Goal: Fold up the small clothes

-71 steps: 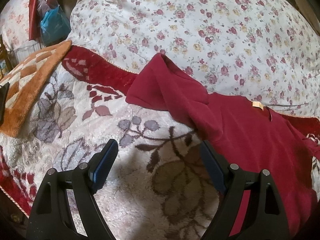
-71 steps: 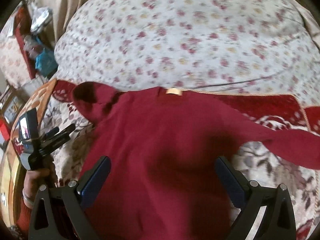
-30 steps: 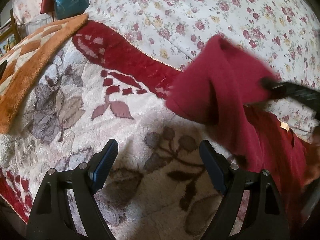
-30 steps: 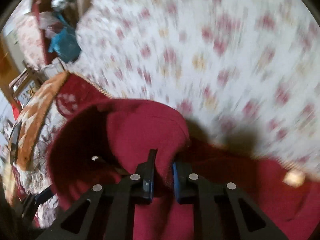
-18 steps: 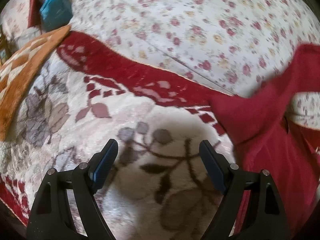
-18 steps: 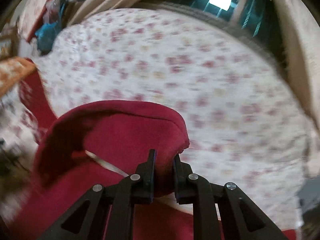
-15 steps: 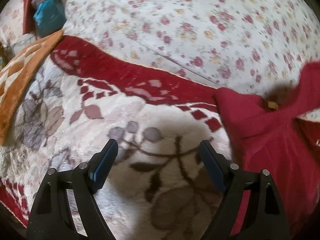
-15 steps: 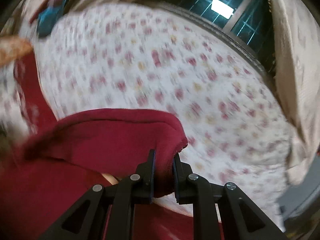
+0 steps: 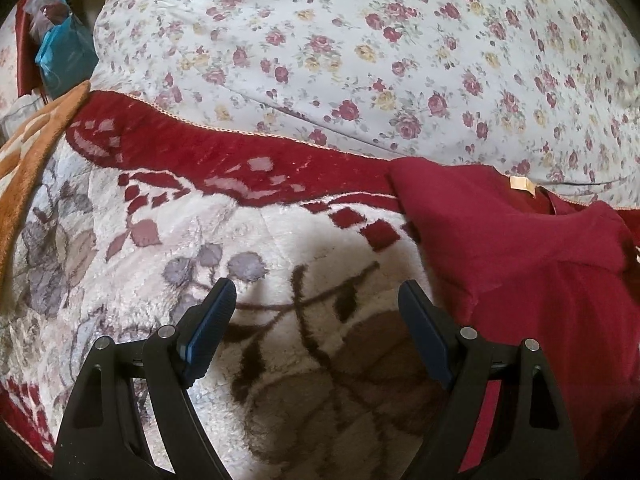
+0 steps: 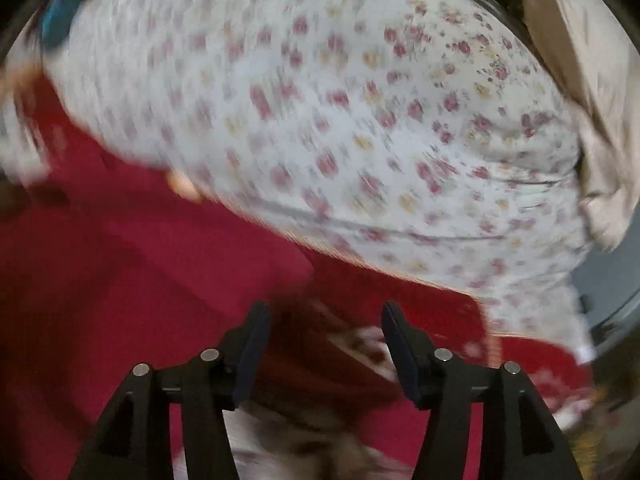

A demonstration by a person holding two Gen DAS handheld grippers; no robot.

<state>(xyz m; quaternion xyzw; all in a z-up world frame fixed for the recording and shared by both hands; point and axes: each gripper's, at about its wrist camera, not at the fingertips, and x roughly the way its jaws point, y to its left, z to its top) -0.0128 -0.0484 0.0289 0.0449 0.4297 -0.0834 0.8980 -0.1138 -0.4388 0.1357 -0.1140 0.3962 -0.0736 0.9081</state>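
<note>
A dark red shirt [image 9: 520, 264] lies on the patterned blanket [image 9: 224, 240] at the right of the left wrist view, its tan neck label [image 9: 521, 185] facing up and a sleeve folded in across its body. My left gripper [image 9: 316, 332] is open and empty over the blanket, just left of the shirt. In the blurred right wrist view the shirt [image 10: 132, 280] fills the left and bottom. My right gripper [image 10: 324, 344] is open and empty just above it.
A floral quilt [image 9: 400, 48] bulges behind the shirt and also fills the right wrist view [image 10: 320, 120]. An orange checked rug [image 9: 36, 136] and a blue bag [image 9: 64, 52] sit at the far left. Beige cloth [image 10: 592, 80] hangs at the right.
My right gripper carried the left sleeve across the shirt, then opened and let it go. The sleeve now lies folded on the body. My left gripper stayed open.
</note>
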